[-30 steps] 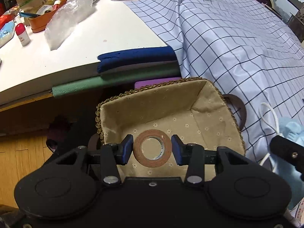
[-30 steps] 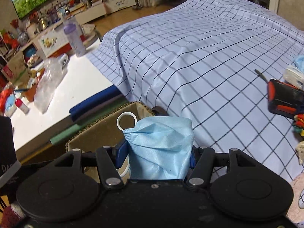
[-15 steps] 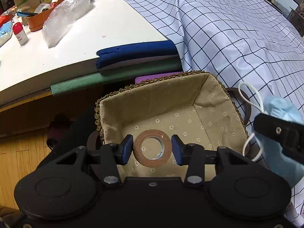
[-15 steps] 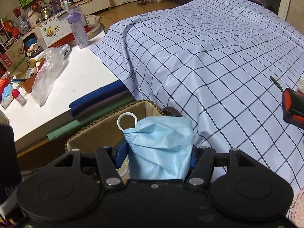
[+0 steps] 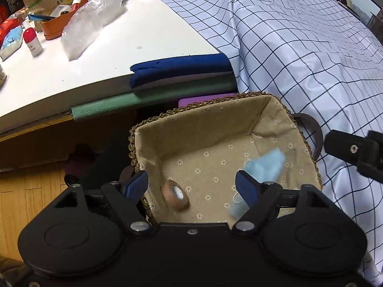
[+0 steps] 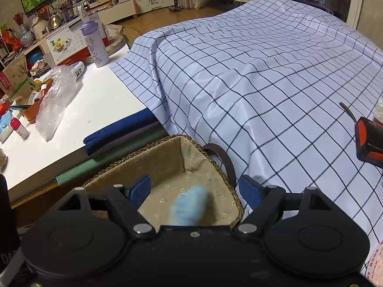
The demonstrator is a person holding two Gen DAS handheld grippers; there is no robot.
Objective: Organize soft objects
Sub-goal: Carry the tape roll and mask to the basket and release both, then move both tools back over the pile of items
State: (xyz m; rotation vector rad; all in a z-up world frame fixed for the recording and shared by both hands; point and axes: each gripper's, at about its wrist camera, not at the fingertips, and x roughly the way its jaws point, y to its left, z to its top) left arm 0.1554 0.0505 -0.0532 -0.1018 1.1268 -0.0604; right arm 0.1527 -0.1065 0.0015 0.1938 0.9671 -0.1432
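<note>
A woven basket (image 5: 268, 110) (image 6: 167, 154) with a flower-print cloth lining stands below both grippers, against the checked cloth. My left gripper (image 5: 191, 184) hangs over its near side with jaws opening; a brown tape roll (image 5: 175, 195), blurred, is loose below them inside the basket. My right gripper (image 6: 195, 187) is above the basket's right side, jaws opening too. A light blue face mask (image 6: 190, 206) (image 5: 263, 167), blurred, is free of the pads and inside the basket. In the left wrist view part of the right gripper's black body (image 5: 354, 149) shows at the right edge.
A blue-checked white cloth (image 6: 263, 83) covers the surface to the right. A white table (image 5: 95, 55) at the left carries a plastic bag, bottles and boxes. Blue and green foam mats (image 5: 179, 69) lie at its edge. A black and orange device (image 6: 369, 143) rests on the cloth.
Both grippers have opened. The tape roll left the left jaws and the blue mask left the right jaws; both now are in the basket. The right gripper moved over the basket.
</note>
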